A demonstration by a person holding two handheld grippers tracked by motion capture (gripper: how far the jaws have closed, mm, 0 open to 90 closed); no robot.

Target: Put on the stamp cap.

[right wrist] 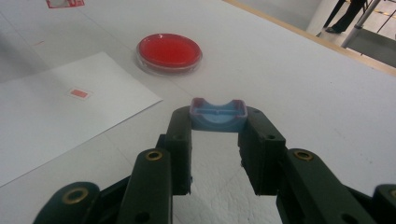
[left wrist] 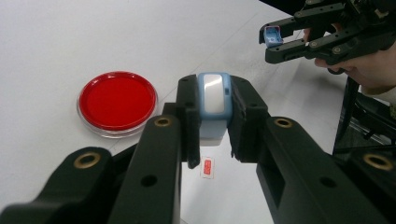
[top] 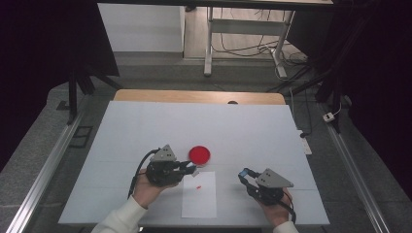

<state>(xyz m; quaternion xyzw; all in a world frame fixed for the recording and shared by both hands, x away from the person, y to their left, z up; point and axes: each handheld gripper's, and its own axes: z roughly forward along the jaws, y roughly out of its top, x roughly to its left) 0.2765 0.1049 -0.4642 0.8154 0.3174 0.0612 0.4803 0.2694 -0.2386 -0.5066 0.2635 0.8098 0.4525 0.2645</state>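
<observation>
Left gripper (left wrist: 212, 116) is clamped on a pale blue stamp body (left wrist: 214, 100) with a white panel. Right gripper (right wrist: 215, 122) pinches its blue cap (right wrist: 217, 115), open side up.

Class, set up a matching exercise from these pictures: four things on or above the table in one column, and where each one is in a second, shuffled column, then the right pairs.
Things:
1. stamp body
2. blue cap
3. red ink pad
4. red stamp mark

Places:
A. lying on the white table, beyond the paper
B. clamped in the left gripper
C. printed on the paper sheet
D. clamped in the right gripper

Pairs: 1-B, 2-D, 3-A, 4-C
</observation>
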